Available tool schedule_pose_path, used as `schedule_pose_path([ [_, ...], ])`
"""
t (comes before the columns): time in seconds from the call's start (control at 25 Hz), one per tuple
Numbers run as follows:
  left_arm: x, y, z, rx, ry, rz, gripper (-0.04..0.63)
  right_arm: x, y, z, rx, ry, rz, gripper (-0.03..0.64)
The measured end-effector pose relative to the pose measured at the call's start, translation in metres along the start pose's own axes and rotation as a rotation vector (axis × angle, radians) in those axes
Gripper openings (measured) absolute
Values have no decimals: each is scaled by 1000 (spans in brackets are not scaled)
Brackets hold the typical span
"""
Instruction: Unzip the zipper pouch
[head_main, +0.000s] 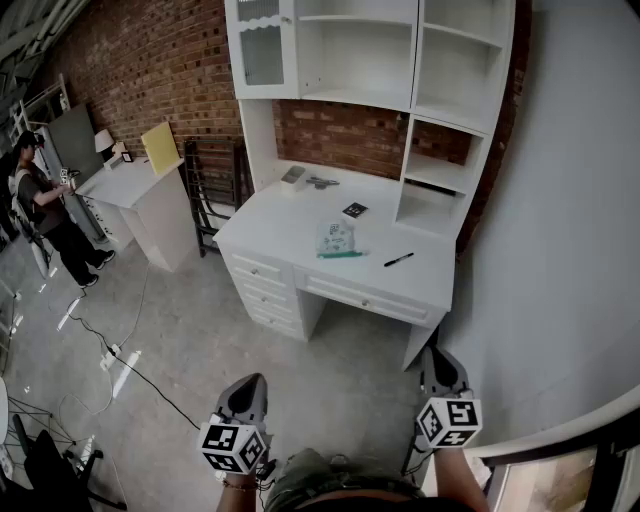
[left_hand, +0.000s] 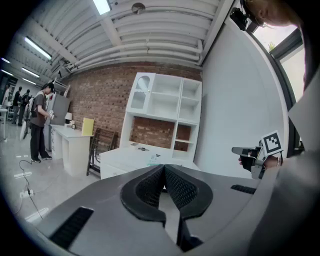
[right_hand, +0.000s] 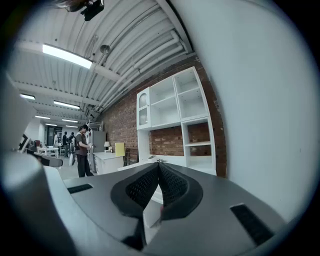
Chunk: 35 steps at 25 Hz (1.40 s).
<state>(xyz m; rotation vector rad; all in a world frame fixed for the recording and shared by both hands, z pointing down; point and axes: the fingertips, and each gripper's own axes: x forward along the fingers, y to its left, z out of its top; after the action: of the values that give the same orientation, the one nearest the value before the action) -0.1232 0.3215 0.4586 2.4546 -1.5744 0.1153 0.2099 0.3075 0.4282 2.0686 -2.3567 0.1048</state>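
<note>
Task not yet under way. The zipper pouch (head_main: 336, 238) lay flat on the white desk (head_main: 285, 222), towards its front edge, with the teal zipper (head_main: 340, 254) along the side facing the person. In my judgement that placement puts the slider within reach from the front. A black pen (head_main: 398, 260) lay just right of the pouch, apart from it, and a small black card (head_main: 355, 210) lay behind it.

The left gripper (head_main: 249, 383) and right gripper (head_main: 438, 357) were held low by the person's waist, over bare floor and well apart from the desk. Each gripper's own view showed its ribbed pads pressed together with nothing between them. Both were therefore clenched and empty, a carrying posture and not a working one.

A person (head_main: 45, 205) stood at a second table far to the left, clear of the work area.
</note>
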Motion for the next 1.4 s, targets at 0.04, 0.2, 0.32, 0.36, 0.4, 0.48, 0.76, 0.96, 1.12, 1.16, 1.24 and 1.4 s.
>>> schedule_pose_path([
  [0.04, 1, -2, 0, 8, 3, -5, 3, -1, -1, 1, 4, -1, -2, 2],
  [0.2, 1, -6, 0, 25, 10, -17, 3, -8, -4, -1, 7, 9, -15, 2],
  [0.32, -1, -4, -1, 24, 12, -27, 3, -10, -4, -4, 20, 10, -31, 2],
  [0.36, -2, -4, -2, 24, 12, -29, 3, -11, -4, -4, 28, 5, -37, 2],
  [0.4, -3, -3, -3, 23, 12, -32, 3, -11, -4, -4, 34, 0, -40, 2],
  [0.48, -5, -1, -4, 19, 11, -34, 3, -12, -3, -4, 31, -3, -48, 2],
  [0.76, -7, 0, -8, 14, 9, -51, 6, -9, 2, -8, -13, 18, -49, 12],
  [0.96, -3, -7, -9, 14, 10, -109, 160, -3, 11, -13, 11, 38, 28, 184],
  [1.12, 3, -15, -9, 18, 5, -167, 297, 3, 16, -15, 4, 53, 78, 324],
  [1.16, 4, -16, -7, 18, 2, -177, 332, 5, 17, -15, 4, 51, 88, 348],
  [1.24, 7, -20, -6, 21, 5, -199, 430, 7, 21, -15, 8, 46, 109, 418],
  [1.4, 15, -31, -9, 53, 32, -245, 545, 15, 27, -13, -5, 28, 140, 540],
])
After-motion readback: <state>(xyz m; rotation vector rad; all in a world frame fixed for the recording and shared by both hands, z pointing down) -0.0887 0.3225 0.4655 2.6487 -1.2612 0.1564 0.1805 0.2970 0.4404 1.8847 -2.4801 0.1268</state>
